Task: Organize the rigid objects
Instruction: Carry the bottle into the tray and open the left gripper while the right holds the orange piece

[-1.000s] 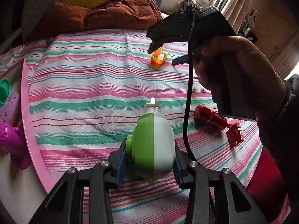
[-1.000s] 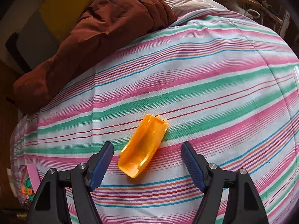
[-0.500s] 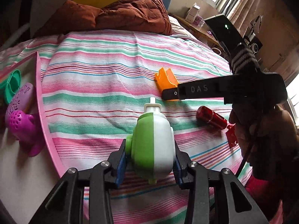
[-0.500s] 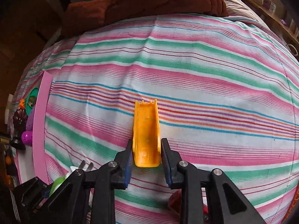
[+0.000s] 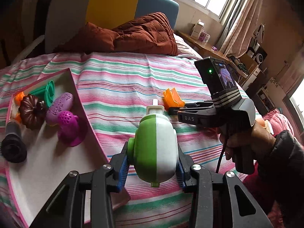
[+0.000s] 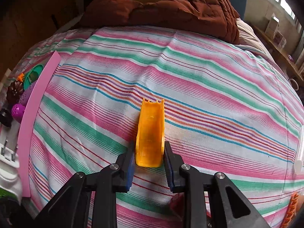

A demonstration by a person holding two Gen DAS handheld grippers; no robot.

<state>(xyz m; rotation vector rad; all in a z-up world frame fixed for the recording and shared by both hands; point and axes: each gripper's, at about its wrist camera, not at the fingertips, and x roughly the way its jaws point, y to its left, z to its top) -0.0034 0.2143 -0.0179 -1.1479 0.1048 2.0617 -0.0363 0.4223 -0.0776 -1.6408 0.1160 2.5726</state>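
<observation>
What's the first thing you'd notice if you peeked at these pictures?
The green-and-white toy, clamped between the left gripper's blue fingers right in front. Then the orange slide piece, pinched by the right gripper on the striped bedsheet. A pink-edged tray of toys sits to the left.
</observation>
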